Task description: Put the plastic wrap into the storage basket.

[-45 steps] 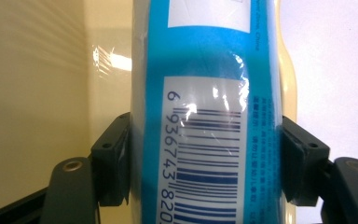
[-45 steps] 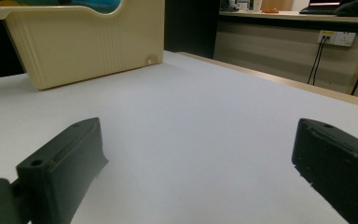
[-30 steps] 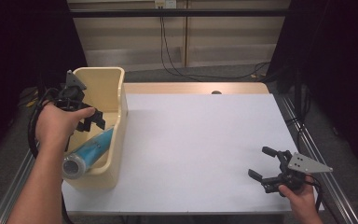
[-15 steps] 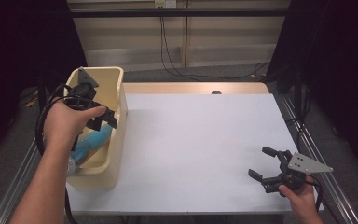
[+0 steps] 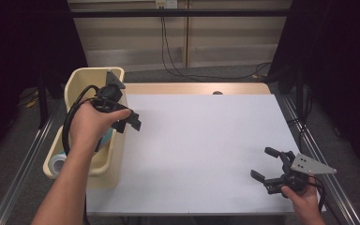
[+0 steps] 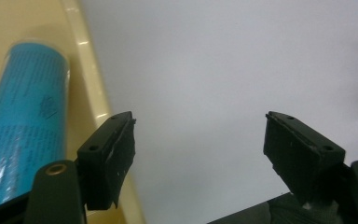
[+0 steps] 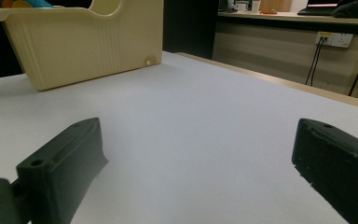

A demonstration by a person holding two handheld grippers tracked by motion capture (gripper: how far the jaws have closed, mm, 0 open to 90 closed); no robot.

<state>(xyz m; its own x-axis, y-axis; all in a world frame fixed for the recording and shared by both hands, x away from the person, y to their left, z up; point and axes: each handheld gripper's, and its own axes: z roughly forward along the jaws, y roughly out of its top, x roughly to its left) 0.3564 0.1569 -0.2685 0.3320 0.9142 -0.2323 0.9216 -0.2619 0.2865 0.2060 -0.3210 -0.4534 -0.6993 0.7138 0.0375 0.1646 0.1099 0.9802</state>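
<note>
Blue roll [image 6: 21, 121] lies in cream bin [image 5: 77, 84] | left gripper [image 5: 130, 121] above bin's rim, jaws wide, empty | right gripper [image 5: 266, 164] low over white table [image 5: 206, 131], jaws wide, empty

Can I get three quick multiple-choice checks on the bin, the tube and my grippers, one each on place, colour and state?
1. Where does the cream bin stand?
A. table's left edge
B. table's middle
C. table's right edge

2. What colour is the tube in the bin?
A. red
B. blue
C. green

3. How does the left gripper stand?
A. shut on the tube
B. shut, empty
C. open, empty

Answers: 1 A, the high view shows it at the left edge. 2 B, the left gripper view shows blue wrap. 3 C, jaws apart with bare table between.
</note>
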